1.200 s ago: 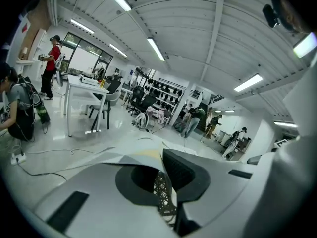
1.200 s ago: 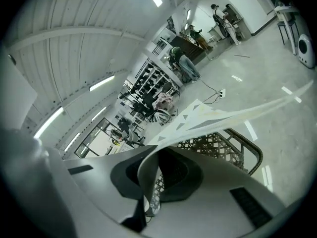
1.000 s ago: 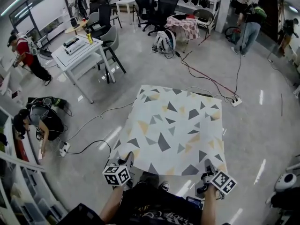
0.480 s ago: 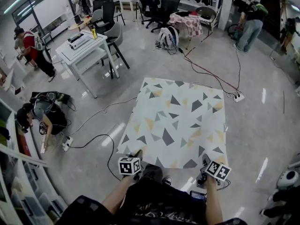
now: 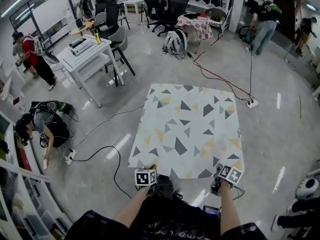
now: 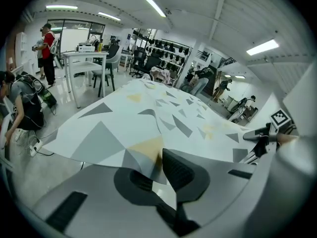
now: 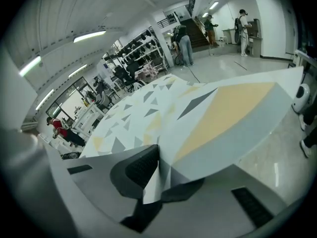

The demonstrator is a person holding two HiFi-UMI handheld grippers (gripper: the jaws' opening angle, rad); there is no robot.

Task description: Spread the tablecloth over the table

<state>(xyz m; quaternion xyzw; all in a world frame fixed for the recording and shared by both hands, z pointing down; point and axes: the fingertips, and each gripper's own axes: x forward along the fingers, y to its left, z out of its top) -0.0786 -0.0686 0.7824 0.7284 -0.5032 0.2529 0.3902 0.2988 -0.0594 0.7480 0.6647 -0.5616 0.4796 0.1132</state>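
1. Your left gripper (image 5: pixel 148 172) and right gripper (image 5: pixel 223 172) each have their jaws clamped on a near corner of the tablecloth (image 5: pixel 187 129).
2. It lies stretched flat ahead of you, so the laying-down step looks nearly finished.
3. Next, lower both corners evenly, then let go.

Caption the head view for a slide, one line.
The left gripper and right gripper each pinch a near corner of the spread, triangle-print tablecloth.
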